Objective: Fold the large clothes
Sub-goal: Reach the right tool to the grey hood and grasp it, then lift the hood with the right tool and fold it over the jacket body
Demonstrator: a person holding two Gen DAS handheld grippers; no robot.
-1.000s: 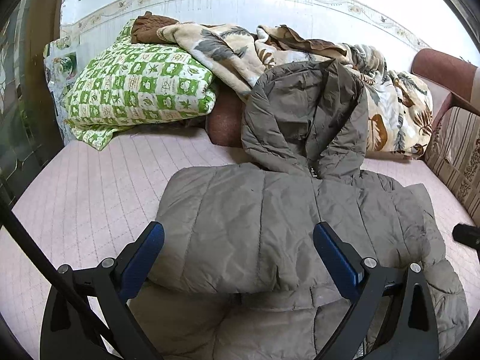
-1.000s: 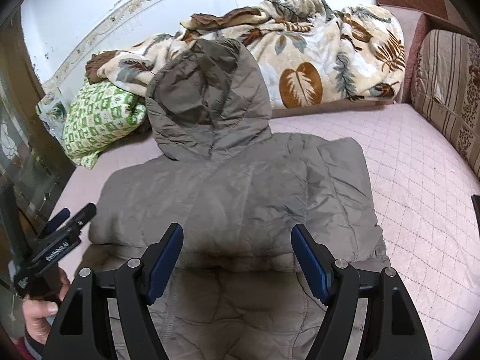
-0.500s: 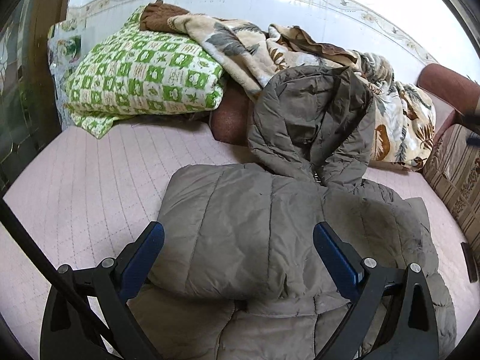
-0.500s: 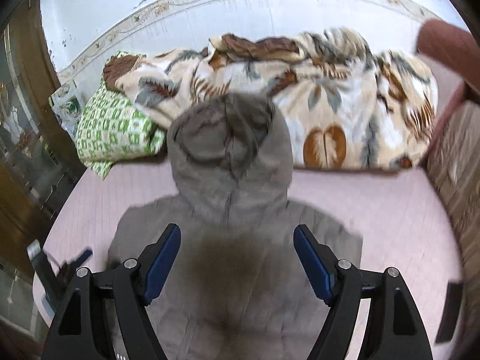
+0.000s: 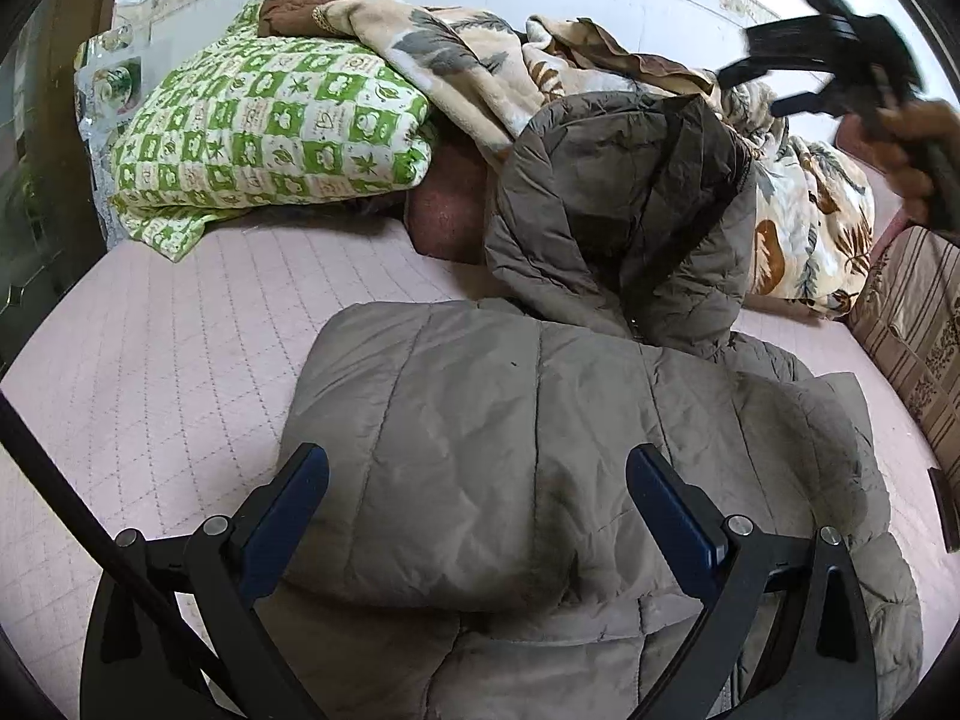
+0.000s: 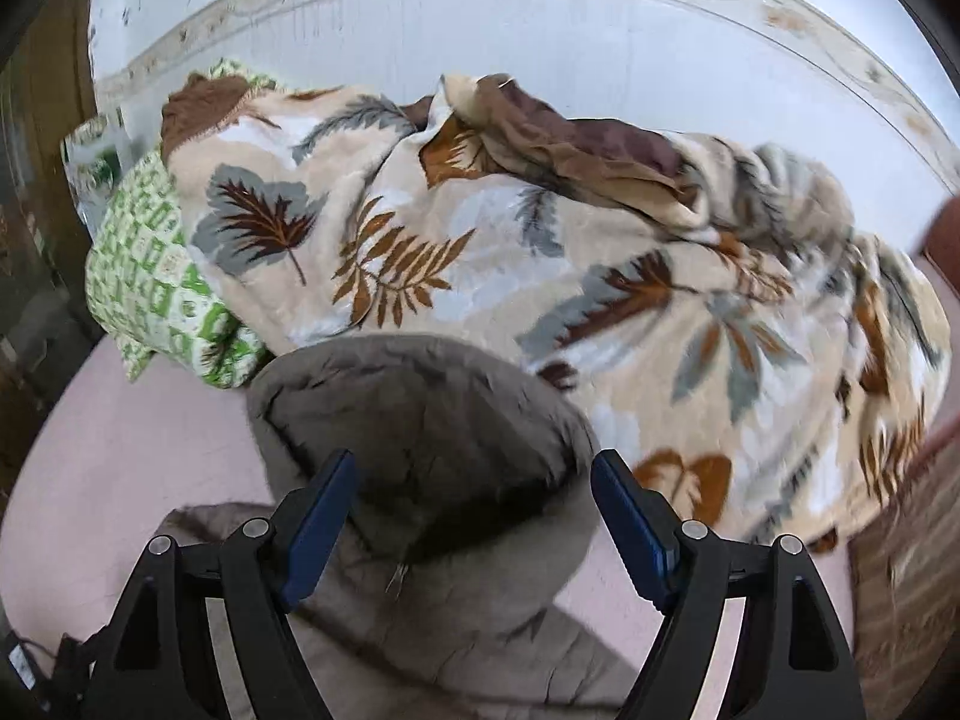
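Grey-brown quilted jacket (image 5: 510,468) lay flat on your pink quilted bed (image 5: 180,360), its sides folded in over the body. Hood (image 5: 618,204) sat at the far end, propped up against the heap of bedding by the wall.

Left tongs (image 5: 477,516) hovered over the folded body of the jacket, blue pads spread wide, nothing pinched between them. Fabric showed below the gap; contact with the pads not apparent.

Right tongs (image 6: 474,516) were up over the hood (image 6: 420,444), fingers spread apart and empty, the hood's dark hollow directly under the gap. Right wrist picture was motion-blurred at the edges. From the left view your right hand (image 5: 918,162) showed high at the upper right edge, gripping the handle of those tongs, blurred, above the hood and bedding.

Leaf-print blanket (image 6: 480,240), cream with brown and grey leaves, was bunched behind the hood. Green-and-white checked quilt (image 5: 270,138) lay folded to its left, partly under the blanket. Striped cushion (image 5: 918,324) stood at the bed's right edge. White wall (image 6: 510,18) with a patterned border ran behind it all.
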